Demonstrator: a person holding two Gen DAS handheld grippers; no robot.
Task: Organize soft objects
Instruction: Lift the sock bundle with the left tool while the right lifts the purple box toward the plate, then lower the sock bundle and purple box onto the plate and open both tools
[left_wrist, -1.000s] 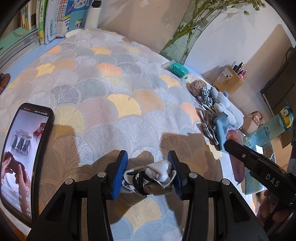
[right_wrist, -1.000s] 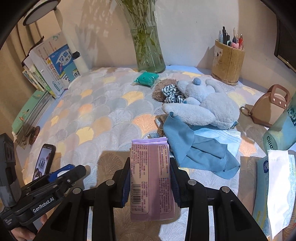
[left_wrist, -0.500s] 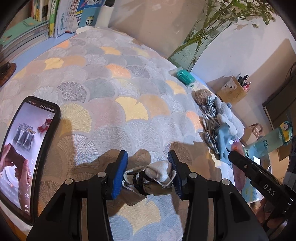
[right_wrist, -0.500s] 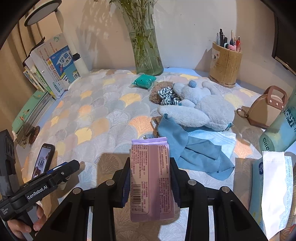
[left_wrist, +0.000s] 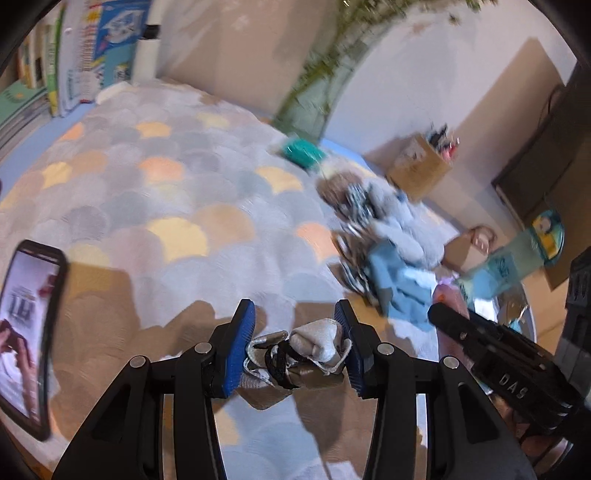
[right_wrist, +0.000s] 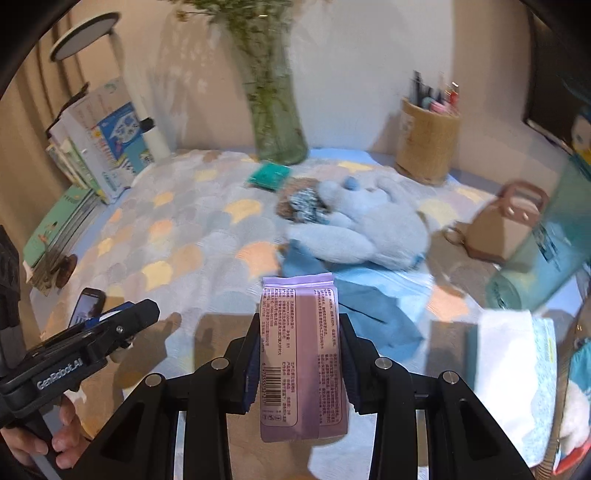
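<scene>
My left gripper (left_wrist: 295, 350) is shut on a rolled white-and-grey sock bundle (left_wrist: 314, 345) and holds it above the patterned tablecloth (left_wrist: 166, 206). My right gripper (right_wrist: 301, 360) is shut on a purple tissue pack (right_wrist: 301, 362) with a barcode, held upright. A blue-grey plush toy (right_wrist: 362, 232) lies on a blue cloth (right_wrist: 365, 306) mid-table, with a striped sock ball (right_wrist: 306, 203) at its left. The plush pile also shows in the left wrist view (left_wrist: 399, 229). The left gripper shows at the right wrist view's lower left (right_wrist: 122, 321).
A phone (left_wrist: 29, 314) lies at the table's left edge. Books (right_wrist: 99, 147) stand at the back left, a glass vase (right_wrist: 277, 122) and pen holder (right_wrist: 428, 144) at the back. A small brown bag (right_wrist: 506, 229), teal bottle (right_wrist: 546, 251) and tissue packet (right_wrist: 517, 380) sit at right.
Both grippers have swung and lifted with their loads; the views are now blurred by motion. The left view has turned toward the plush pile. Grips are unchanged.
</scene>
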